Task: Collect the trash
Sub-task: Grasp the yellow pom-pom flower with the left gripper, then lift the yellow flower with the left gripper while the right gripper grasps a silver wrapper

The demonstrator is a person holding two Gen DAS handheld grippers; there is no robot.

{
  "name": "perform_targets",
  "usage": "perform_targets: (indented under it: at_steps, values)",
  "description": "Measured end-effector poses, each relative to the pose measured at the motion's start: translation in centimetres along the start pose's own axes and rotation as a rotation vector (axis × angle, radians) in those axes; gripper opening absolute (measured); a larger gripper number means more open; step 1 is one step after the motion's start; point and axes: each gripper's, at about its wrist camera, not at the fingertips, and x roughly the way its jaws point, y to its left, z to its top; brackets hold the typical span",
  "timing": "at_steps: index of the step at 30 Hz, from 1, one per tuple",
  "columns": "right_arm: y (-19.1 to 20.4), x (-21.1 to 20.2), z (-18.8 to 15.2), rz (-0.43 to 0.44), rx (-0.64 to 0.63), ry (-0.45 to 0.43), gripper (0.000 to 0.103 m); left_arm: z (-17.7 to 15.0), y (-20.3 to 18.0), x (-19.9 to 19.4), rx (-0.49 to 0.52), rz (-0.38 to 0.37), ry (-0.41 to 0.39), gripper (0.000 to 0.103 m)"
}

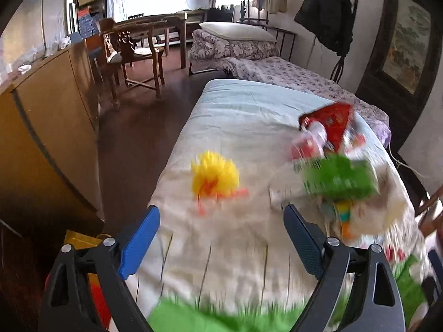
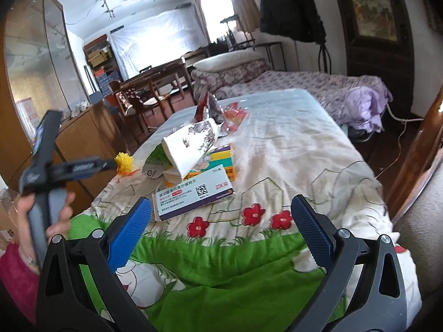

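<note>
Blue-padded left hand-held gripper (image 1: 221, 215) and right hand-held gripper (image 2: 221, 207) gape empty (over quilt (image 2: 277, 152)).

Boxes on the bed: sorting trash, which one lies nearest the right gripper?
The white-and-purple medicine box, just ahead of the right gripper; the others lie farther back.
</note>
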Motion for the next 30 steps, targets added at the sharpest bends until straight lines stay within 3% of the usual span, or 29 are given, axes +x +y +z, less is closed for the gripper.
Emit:
perform_targets:
  at_steps: [4, 7, 10, 11, 12, 14, 18, 22, 27, 29, 30]
  values:
    - [0.0, 1.9, 0.9, 0.024, 0.012, 0.063, 0.096, 1.9, -0.4, 3.0, 0.042, 0.049, 0.033, 0.081]
    - [0.7, 3.1, 1.1, 0.036, 0.003, 0.100, 0.096, 2.5, -0.3, 5.2, 0.045, 0.052, 0.091, 0.069]
    - [1.3, 4.4, 1.1, 0.053, -0.009, 0.143, 0.096, 2.7, -0.2, 6.6, 0.051, 0.042, 0.137, 0.051]
    - [1.5, 4.7, 1.1, 0.060, -0.011, 0.159, 0.096, 2.6, -0.3, 7.1, 0.054, 0.033, 0.156, 0.040]
    - [1.9, 5.3, 1.0, 0.069, -0.017, 0.184, 0.096, 2.5, -0.3, 7.4, 0.056, 0.025, 0.168, 0.038]
    - [2.1, 6.2, 1.0, 0.074, -0.023, 0.222, 0.096, 2.5, -0.2, 6.7, 0.051, -0.011, 0.149, 0.035]
    - [2.4, 6.9, 1.4, 0.075, -0.021, 0.246, 0.096, 2.3, 0.0, 3.2, 0.001, -0.185, 0.058, 0.035]
    - [3.0, 6.5, 4.0, 0.053, -0.034, 0.157, 0.096, 1.6, -1.2, 0.9, 0.019, -0.196, -0.015, 0.035]
    - [3.9, 8.8, 5.6, 0.018, -0.050, 0.162, 0.095, 0.6, -2.7, -0.1, 0.071, -0.207, -0.052, 0.035]
    - [3.7, 8.8, 5.7, 0.012, -0.046, 0.134, 0.068, 0.5, -3.0, -0.3, 0.084, -0.211, -0.061, 0.035]
    - [3.5, 8.9, 5.9, 0.027, -0.040, 0.135, 0.035, 0.6, -3.0, -0.4, 0.091, -0.208, -0.068, 0.035]
